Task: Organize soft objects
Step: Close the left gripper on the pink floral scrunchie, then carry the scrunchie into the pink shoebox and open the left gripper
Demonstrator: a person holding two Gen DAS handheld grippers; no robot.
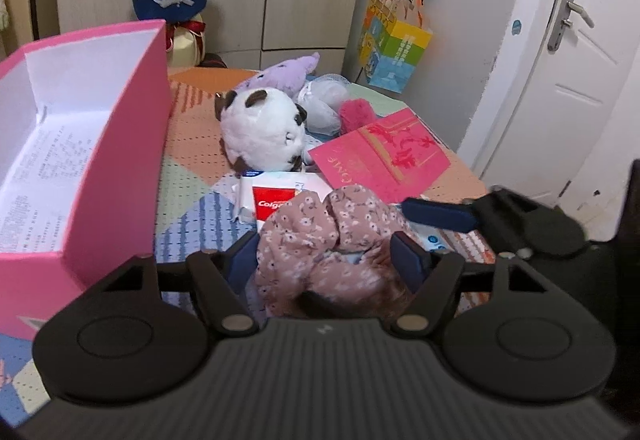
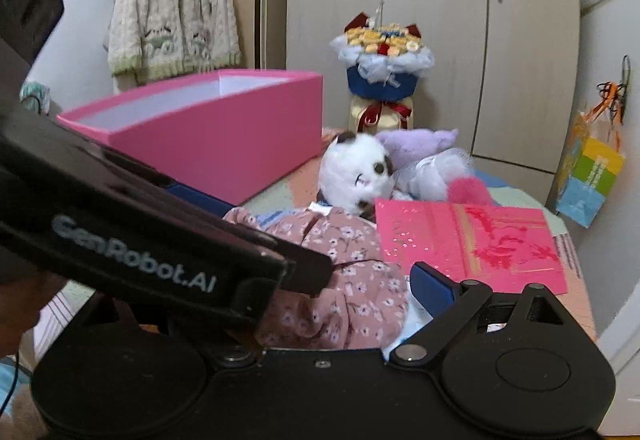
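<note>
- Left wrist view: left gripper jaws straddle the floral cloth on the bed, contact unclear; pink box stands left.
- Right wrist view: right gripper beside the same cloth; its grip cannot be told, one finger hidden.

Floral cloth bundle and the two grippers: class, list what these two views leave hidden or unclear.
- Right gripper: in the right wrist view the left gripper's body covers its left finger, so its state is unclear.
- Floral cloth bundle: its near end is hidden behind the left gripper housing.
- Pink box: cut off by the left wrist view's edge.
</note>
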